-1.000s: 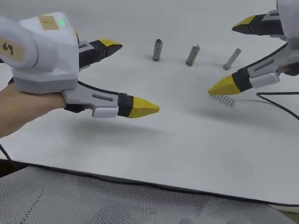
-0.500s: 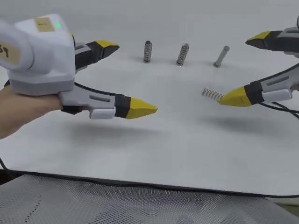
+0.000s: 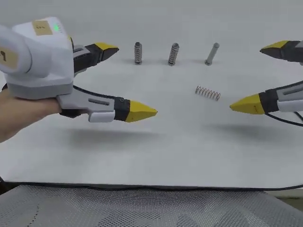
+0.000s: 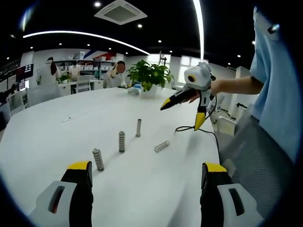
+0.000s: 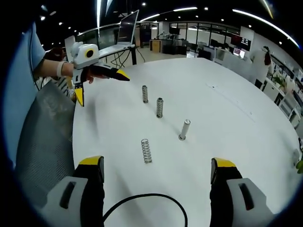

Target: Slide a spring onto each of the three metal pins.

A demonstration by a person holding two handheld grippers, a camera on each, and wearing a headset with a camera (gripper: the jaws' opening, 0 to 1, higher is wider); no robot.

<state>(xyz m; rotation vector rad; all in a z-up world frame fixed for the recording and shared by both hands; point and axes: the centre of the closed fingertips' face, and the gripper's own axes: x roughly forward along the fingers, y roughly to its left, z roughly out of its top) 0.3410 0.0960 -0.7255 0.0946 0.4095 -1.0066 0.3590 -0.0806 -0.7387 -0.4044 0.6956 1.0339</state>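
Right of centre, my released right gripper [image 3: 247, 78] should pinch the lying spring [image 3: 208, 92] mid-length, for the bare pin [image 3: 211, 53].

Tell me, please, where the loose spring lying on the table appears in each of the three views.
Head view: the loose spring lies right of centre, nearer the camera than the bare pin.
Left gripper view: the loose spring is near the centre, just right of the bare pin.
Right gripper view: the loose spring is below centre, left of the bare pin.
Shared landmark: the bare pin, the one pin without a spring.
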